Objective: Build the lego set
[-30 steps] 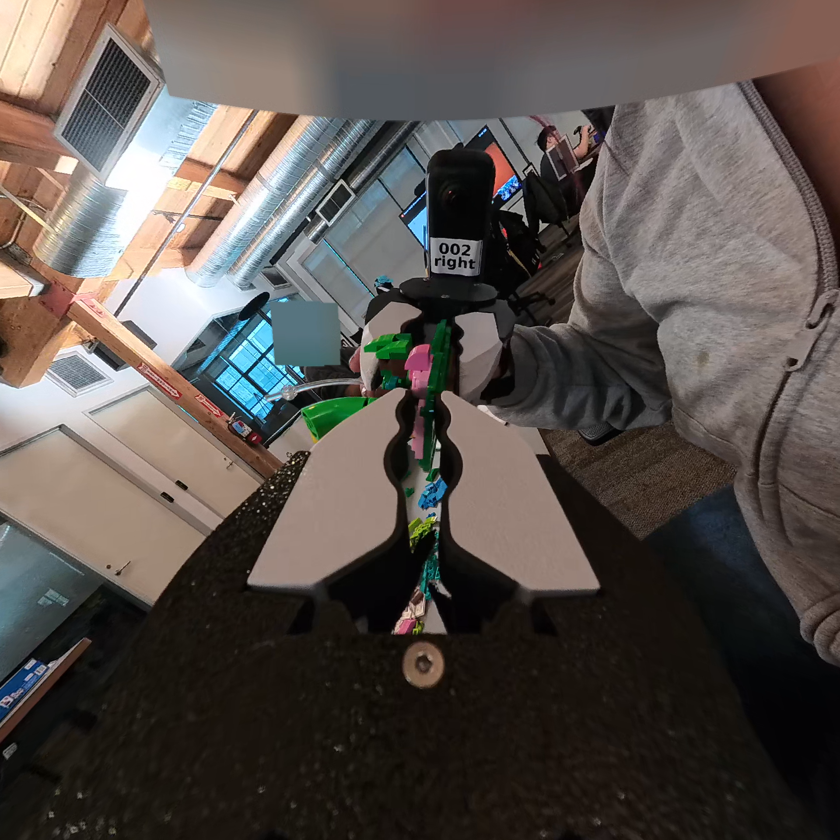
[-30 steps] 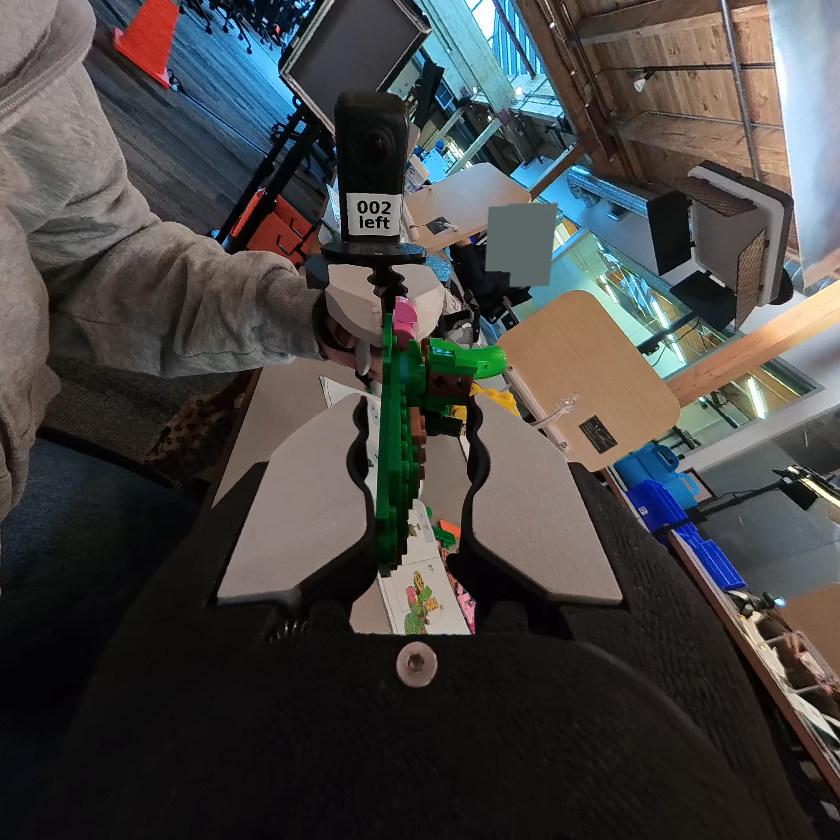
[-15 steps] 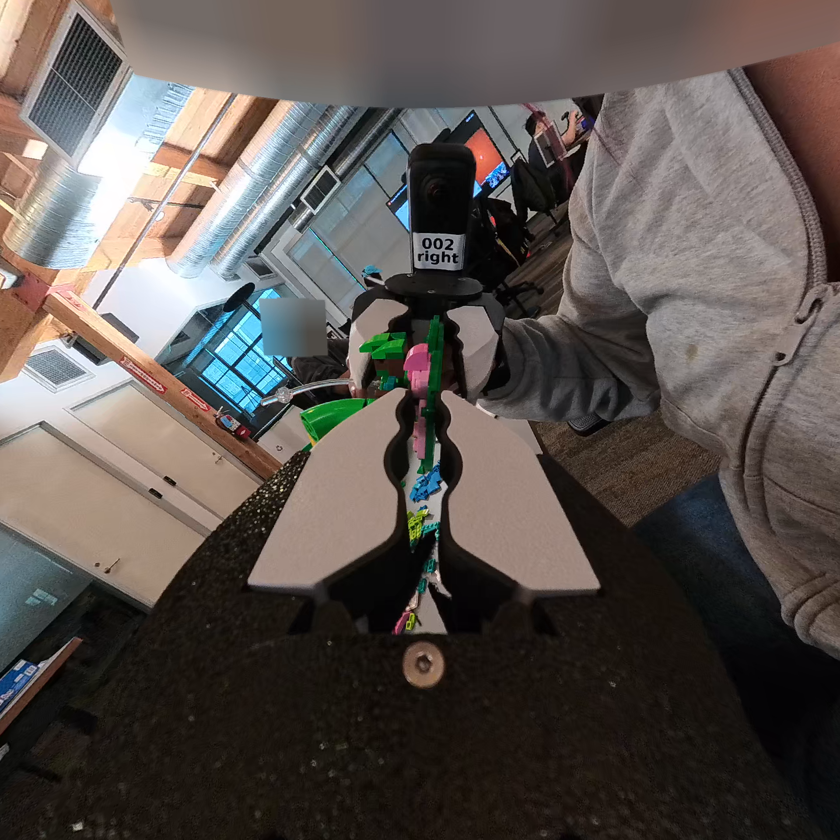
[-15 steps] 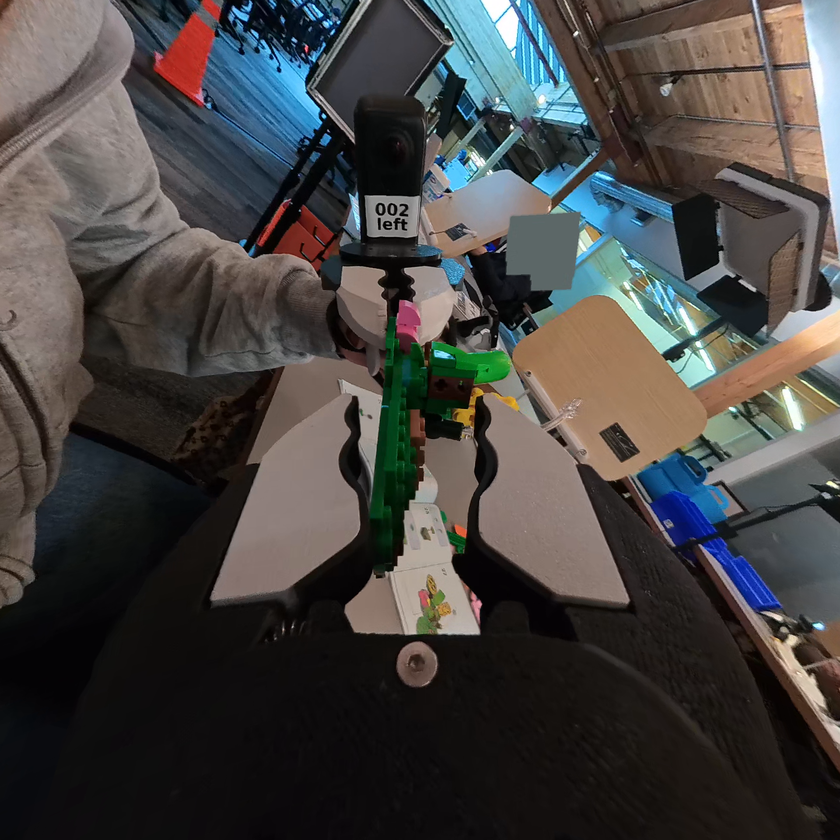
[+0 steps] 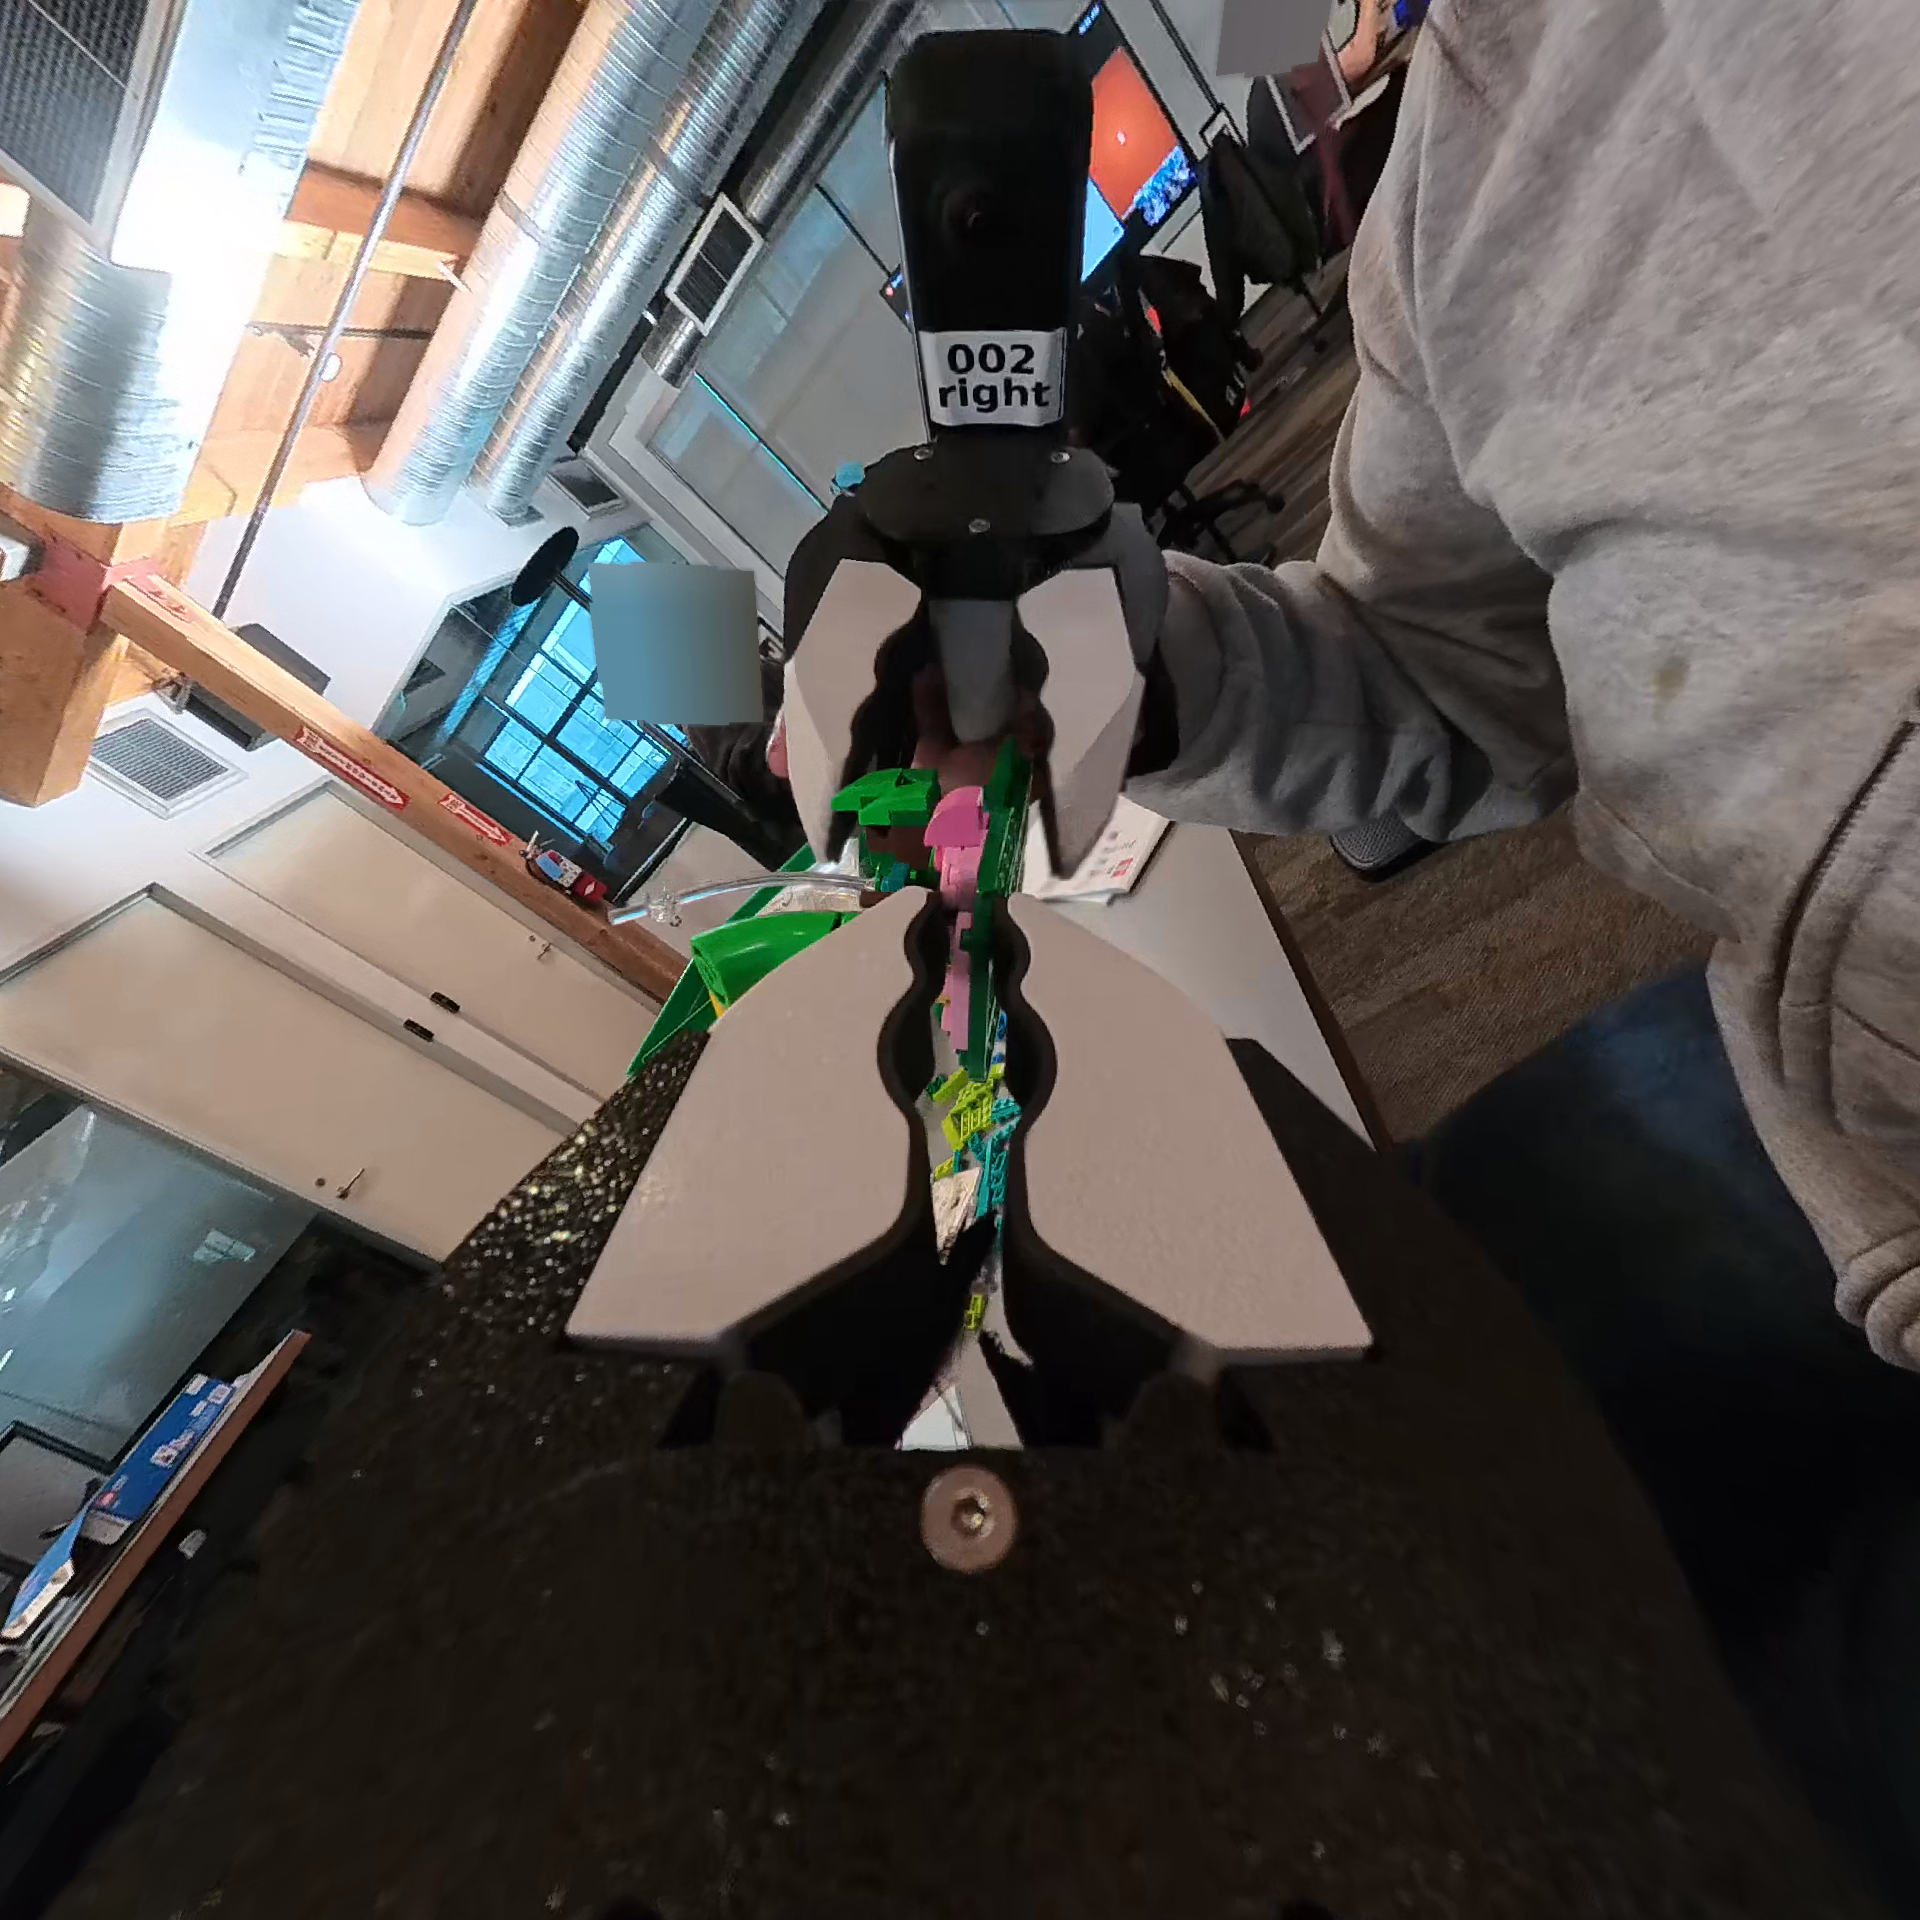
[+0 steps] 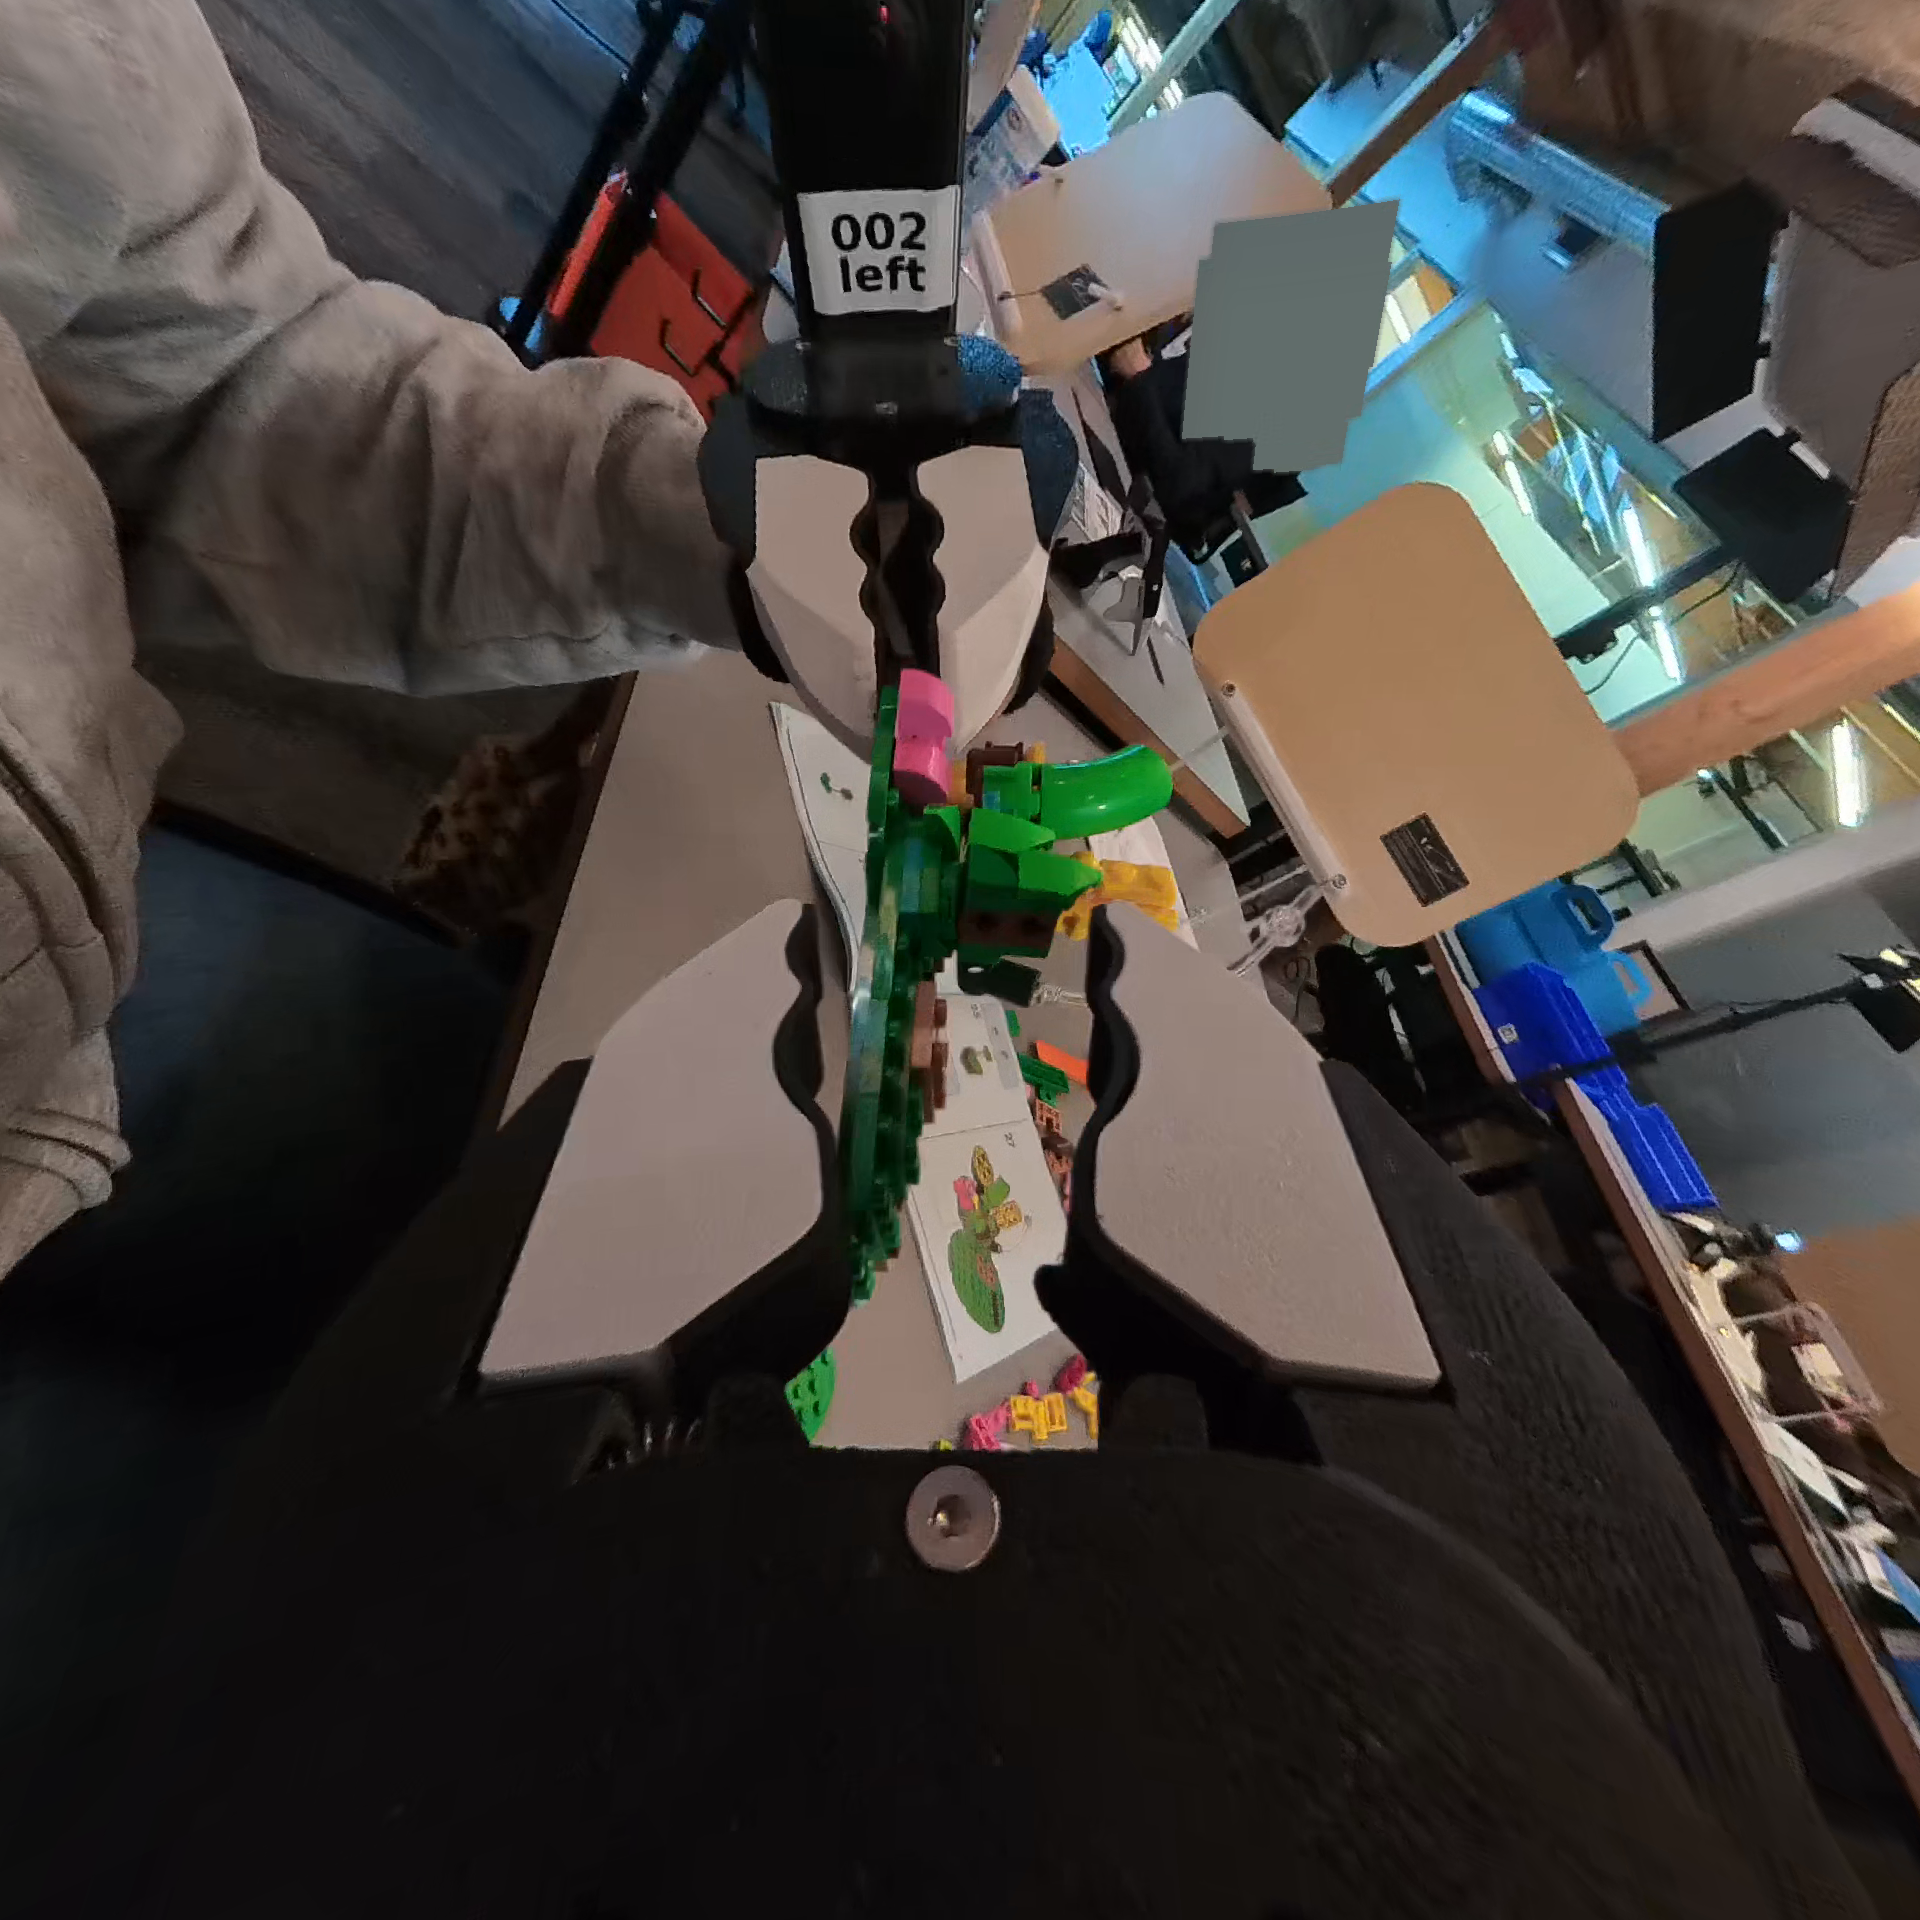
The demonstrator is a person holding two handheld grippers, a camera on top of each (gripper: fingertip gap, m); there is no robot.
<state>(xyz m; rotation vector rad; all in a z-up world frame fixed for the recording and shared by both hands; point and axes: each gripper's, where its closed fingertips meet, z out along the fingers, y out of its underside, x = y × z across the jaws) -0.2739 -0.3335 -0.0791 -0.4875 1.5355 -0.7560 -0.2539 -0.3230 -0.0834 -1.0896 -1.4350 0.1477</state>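
Left wrist view: one left claw (image 5: 966, 914) clamps one green brick model (image 5: 992, 862); one right claw (image 5: 940, 842) gapes.

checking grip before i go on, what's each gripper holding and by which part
Left gripper clamps the green toy-brick plate model by its edge near the pink bricks. Right gripper is open around it, holding nothing.

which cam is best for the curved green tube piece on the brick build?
Right wrist view: the curved green tube sticks out sideways from the green brick build, unobstructed. In the left wrist view it is mostly hidden behind that gripper's own finger; only a green wedge shows.
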